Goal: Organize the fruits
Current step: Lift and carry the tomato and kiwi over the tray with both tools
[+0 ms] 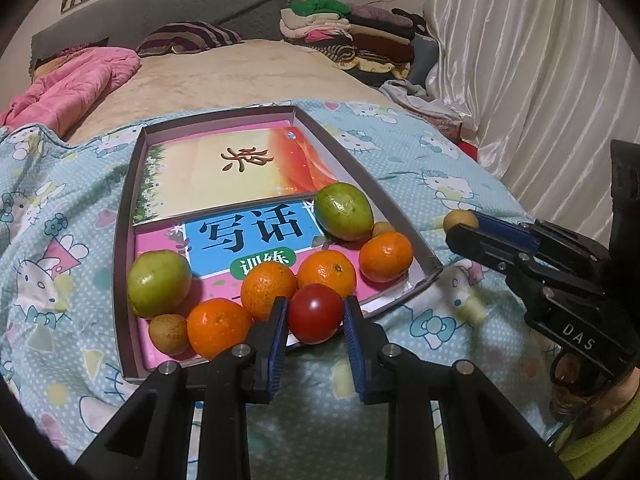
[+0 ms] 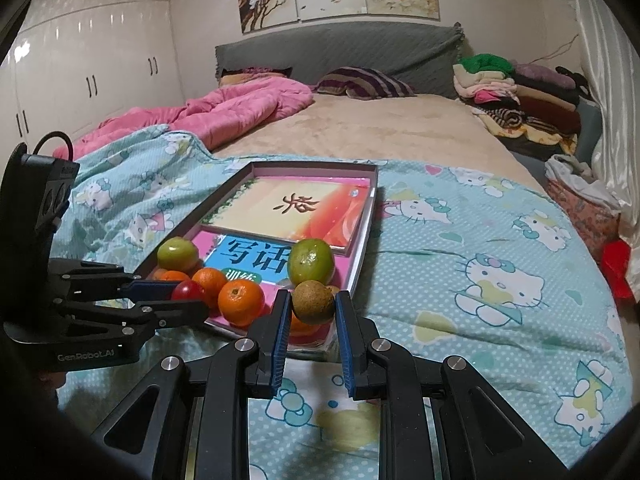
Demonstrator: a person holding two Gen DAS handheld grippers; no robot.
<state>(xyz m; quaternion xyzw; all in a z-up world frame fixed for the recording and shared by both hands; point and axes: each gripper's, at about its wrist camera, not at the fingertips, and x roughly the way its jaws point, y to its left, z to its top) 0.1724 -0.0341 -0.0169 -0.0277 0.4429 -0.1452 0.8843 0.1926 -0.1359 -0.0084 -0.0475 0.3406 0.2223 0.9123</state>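
Observation:
A shallow box lid (image 1: 124, 208) lies on the bed and holds two books and fruit: two green fruits (image 1: 159, 283) (image 1: 343, 211), several oranges (image 1: 219, 328), a brown kiwi (image 1: 169, 333). My left gripper (image 1: 315, 312) is shut on a red tomato (image 1: 314, 318) at the lid's near edge. My right gripper (image 2: 310, 304) is shut on a small brown kiwi (image 2: 313, 301), held above the lid's near right corner. It shows in the left wrist view (image 1: 464, 222) at the right, outside the lid.
A Hello Kitty sheet (image 2: 460, 264) covers the near bed. A pink quilt (image 2: 224, 112) lies far left, folded clothes (image 2: 520, 92) far right, a white curtain (image 1: 540, 60) along the right, wardrobes (image 2: 80, 60) at left.

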